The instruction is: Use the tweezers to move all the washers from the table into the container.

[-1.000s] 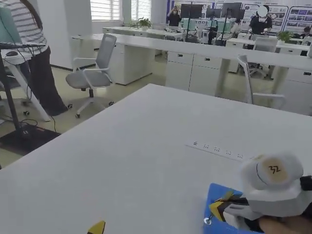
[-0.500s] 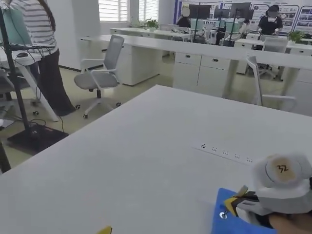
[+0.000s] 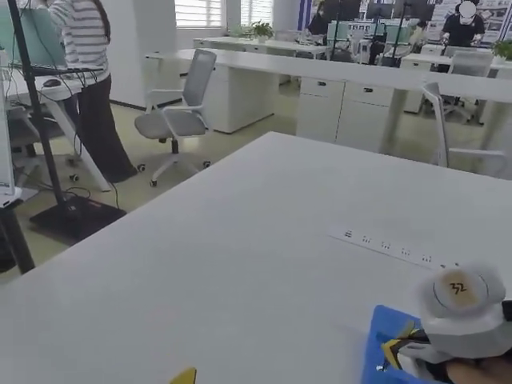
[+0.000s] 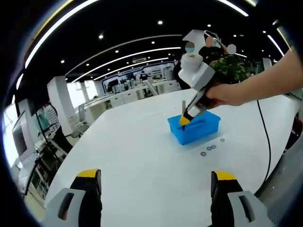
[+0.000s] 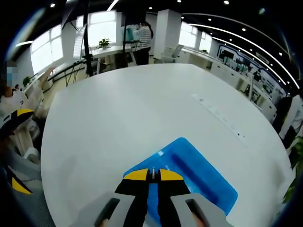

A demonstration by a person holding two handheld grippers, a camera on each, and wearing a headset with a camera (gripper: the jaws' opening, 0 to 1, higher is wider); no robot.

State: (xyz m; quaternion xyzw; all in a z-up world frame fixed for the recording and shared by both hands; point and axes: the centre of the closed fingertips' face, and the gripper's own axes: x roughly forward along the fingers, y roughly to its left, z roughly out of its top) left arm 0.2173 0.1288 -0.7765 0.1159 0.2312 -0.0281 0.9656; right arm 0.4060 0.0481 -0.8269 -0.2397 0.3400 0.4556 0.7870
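Only my view shifts: right claw (image 4: 183,121), clamping tweezers (image 5: 152,172), hovers over container (image 4: 195,128); left claw (image 4: 154,189) spread, empty. Next, fetch washers (image 4: 210,148) beside it.

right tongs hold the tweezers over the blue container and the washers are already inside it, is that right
Not inside: the right tongs hold the tweezers over the blue container, but the left gripper view shows three washers lying on the table beside it.
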